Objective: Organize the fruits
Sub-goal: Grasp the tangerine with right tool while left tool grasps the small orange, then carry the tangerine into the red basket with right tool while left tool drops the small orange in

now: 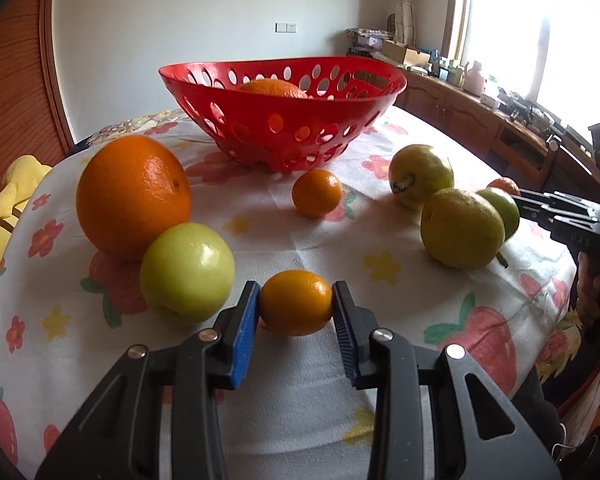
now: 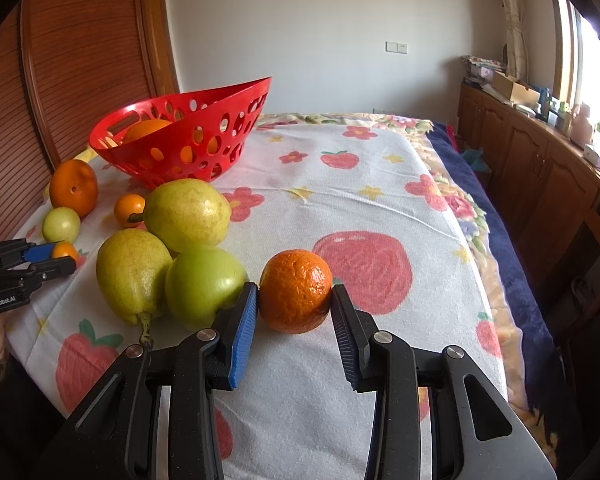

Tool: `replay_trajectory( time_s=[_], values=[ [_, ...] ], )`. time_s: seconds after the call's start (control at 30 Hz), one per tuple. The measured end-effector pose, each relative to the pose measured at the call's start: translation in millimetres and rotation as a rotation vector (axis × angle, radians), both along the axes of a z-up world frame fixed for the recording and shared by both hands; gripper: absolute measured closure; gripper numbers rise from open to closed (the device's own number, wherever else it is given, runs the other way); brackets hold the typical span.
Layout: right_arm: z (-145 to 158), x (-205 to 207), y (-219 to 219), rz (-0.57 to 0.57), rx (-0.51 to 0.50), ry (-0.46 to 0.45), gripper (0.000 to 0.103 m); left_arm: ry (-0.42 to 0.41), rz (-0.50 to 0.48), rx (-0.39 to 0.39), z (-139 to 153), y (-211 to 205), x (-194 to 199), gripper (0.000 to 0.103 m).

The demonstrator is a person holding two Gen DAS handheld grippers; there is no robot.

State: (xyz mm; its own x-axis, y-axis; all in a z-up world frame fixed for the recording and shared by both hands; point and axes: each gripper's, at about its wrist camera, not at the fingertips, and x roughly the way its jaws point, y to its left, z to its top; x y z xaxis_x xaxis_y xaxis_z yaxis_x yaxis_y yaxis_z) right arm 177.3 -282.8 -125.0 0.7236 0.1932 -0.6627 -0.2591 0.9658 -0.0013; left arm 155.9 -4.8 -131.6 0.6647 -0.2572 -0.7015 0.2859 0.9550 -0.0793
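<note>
Pinching small orange (image 1: 296, 302), left hand-held gripper (image 1: 296, 312) level

In the right wrist view, the left gripper (image 2: 62, 258) carries white lettering on its black body that reads "GenRobot.AI". In the left wrist view, the right gripper (image 1: 518, 196) shows faint raised letters on its black body, seemingly "DAS", cut off at the frame edge. No other text is legible.
</note>
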Motion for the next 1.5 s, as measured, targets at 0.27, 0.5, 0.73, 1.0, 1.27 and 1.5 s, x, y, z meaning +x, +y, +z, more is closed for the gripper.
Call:
replay_trajectory(
  time_s=[0.27,0.5,0.73,1.0,1.27,1.5],
  values=[
    [0.6,-1.8,-3.2,-0.008,0.006,-0.002,0.066,-0.013,-0.012,-0.003,6.2,-5.0,-3.4,0.069],
    [4.1,-2.3,-4.1,-0.008,0.009,-0.014,0.067,-0.035,-0.018,-0.010,15.7,-4.6,-6.8,0.069],
    [19.2,-0.6,-5.5,-0.003,0.010,-0.043,0.067,-0.075,-0.026,-0.038,38.7,-6.6,-3.5,0.069],
    [56.0,8.9,11.1,0.057,0.000,-0.110,0.067,-0.148,-0.039,-0.041,76.2,-9.4,15.6,0.069],
    [85.2,31.2,44.7,0.149,-0.010,-0.158,0.067,-0.187,-0.023,-0.041,93.6,-4.8,39.2,0.069],
    [93.3,58.6,78.7,0.210,-0.028,-0.160,0.067,-0.190,-0.008,-0.040,94.4,2.4,56.1,0.069]
  ],
)
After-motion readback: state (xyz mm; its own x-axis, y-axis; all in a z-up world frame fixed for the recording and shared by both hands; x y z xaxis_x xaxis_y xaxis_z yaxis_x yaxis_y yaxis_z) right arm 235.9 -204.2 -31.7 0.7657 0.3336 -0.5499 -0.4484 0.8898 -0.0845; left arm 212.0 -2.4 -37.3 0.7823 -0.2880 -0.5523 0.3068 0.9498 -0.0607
